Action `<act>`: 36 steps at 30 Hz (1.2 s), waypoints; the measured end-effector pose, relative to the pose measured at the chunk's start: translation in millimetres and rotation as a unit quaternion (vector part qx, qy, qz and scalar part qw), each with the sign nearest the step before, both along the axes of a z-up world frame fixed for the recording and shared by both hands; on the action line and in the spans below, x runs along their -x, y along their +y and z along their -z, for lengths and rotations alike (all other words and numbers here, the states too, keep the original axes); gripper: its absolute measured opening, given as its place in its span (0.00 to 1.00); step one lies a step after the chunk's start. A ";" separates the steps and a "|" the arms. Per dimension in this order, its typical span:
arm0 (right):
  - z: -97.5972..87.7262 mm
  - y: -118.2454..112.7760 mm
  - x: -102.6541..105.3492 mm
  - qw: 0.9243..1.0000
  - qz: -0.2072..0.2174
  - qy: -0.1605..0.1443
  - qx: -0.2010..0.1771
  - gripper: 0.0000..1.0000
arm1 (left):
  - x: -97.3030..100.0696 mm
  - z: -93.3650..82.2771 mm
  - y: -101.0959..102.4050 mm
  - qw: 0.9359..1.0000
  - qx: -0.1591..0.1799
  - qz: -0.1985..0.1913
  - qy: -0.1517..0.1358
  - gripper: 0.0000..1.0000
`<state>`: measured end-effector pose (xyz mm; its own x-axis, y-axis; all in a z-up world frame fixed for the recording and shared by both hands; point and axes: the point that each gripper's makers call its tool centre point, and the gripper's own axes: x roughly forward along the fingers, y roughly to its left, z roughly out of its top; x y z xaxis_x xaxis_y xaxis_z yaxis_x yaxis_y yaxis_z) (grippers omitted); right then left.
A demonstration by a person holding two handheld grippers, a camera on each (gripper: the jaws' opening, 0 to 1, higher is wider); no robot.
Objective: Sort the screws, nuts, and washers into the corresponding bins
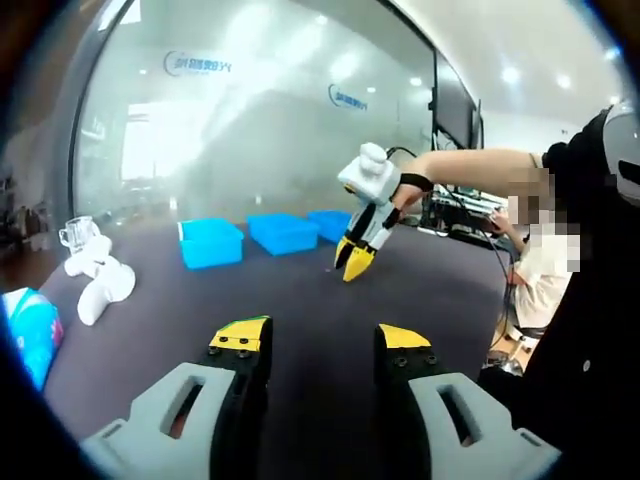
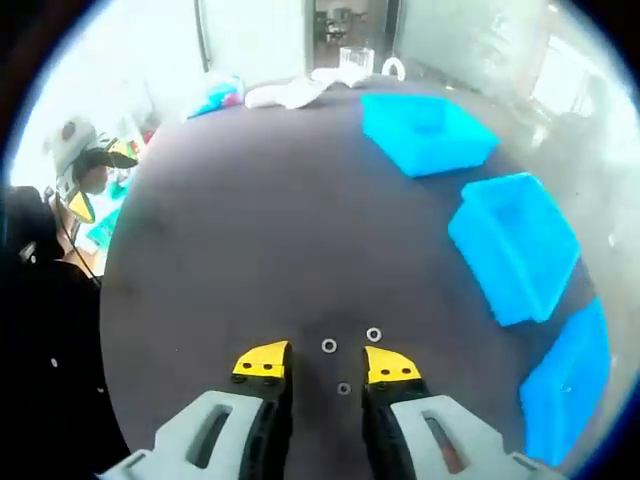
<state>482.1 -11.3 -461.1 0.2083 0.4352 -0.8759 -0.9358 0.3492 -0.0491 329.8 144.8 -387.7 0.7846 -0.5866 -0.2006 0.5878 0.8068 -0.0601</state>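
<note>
Hardware lies on the dark table just ahead of the right gripper: a washer between its tips, a second washer just to the right and slightly farther, and a smaller piece, perhaps a nut, nearest the camera, between the jaws. The jaws stand narrowly apart with nothing held, poised low over the pieces. Three blue bins sit along the right side in the right gripper view: a far bin, a middle bin and a near bin, all well apart from the hardware; their contents cannot be made out.

In the left gripper view the left gripper hangs over bare table, moderately open and empty, well back from the work.

These pieces look light, rigid and thin, lying flat on the surface, so they will likely slip or skate under a pinch. A good hold would probably be across the washer's outer edge, with the tips pressed close to the table; the nut-like piece offers taller sides and should grip more easily.
</note>
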 end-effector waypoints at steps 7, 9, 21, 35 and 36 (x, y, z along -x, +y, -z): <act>4.0 1.1 -4.7 1.000 0.006 0.013 0.009 0.16 | -0.4 2.3 2.2 1.000 0.002 0.000 0.003 0.40; 6.3 0.0 -6.2 1.000 0.006 0.016 0.015 0.14 | -1.2 2.9 3.4 1.000 0.002 -0.001 0.003 0.40; 7.8 1.2 -2.2 1.000 0.000 0.016 0.021 0.12 | -1.3 5.5 4.8 1.000 0.006 -0.004 0.007 0.40; 8.4 2.9 3.1 0.999 -0.009 0.013 0.030 0.01 | 0.2 3.6 0.3 1.000 0.004 -0.002 0.008 0.39; 8.4 2.8 3.0 0.999 -0.008 0.013 0.029 0.01 | 0.5 3.3 -0.2 1.000 0.005 -0.002 0.007 0.39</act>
